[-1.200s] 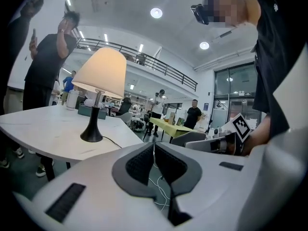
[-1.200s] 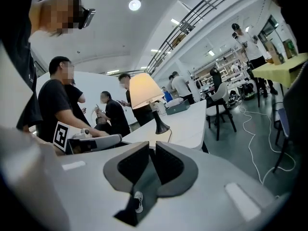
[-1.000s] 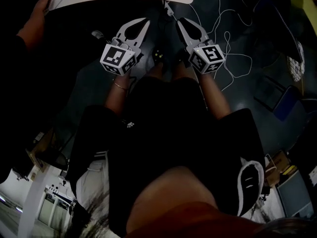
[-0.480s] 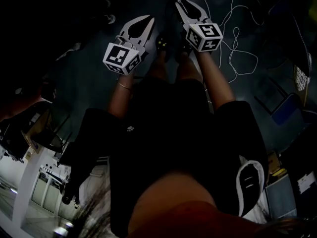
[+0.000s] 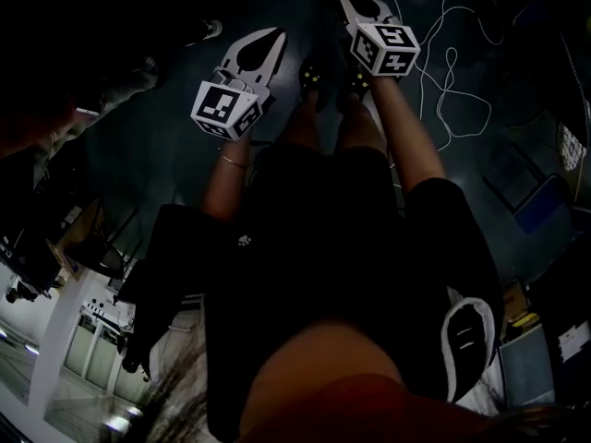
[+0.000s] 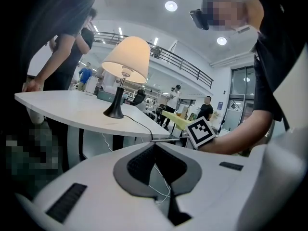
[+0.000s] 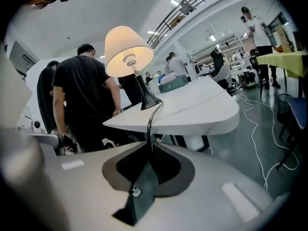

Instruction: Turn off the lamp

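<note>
Cream-shaded lamp (image 7: 129, 49) is seen lit, upper left, on the table (image 7: 207, 105); its cord (image 7: 150, 117) is pinched in the right gripper (image 7: 150, 146), whose jaws have just been closing; the left gripper (image 6: 154, 143) is shut, empty; the lamp could be toppled if the cord is tugged.

White table (image 7: 202, 107): lamp (image 7: 129, 57) upright on it, black cord (image 7: 149, 119) trailing off edge.

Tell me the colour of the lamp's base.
The lamp base is black; it shows best in the left gripper view.
</note>
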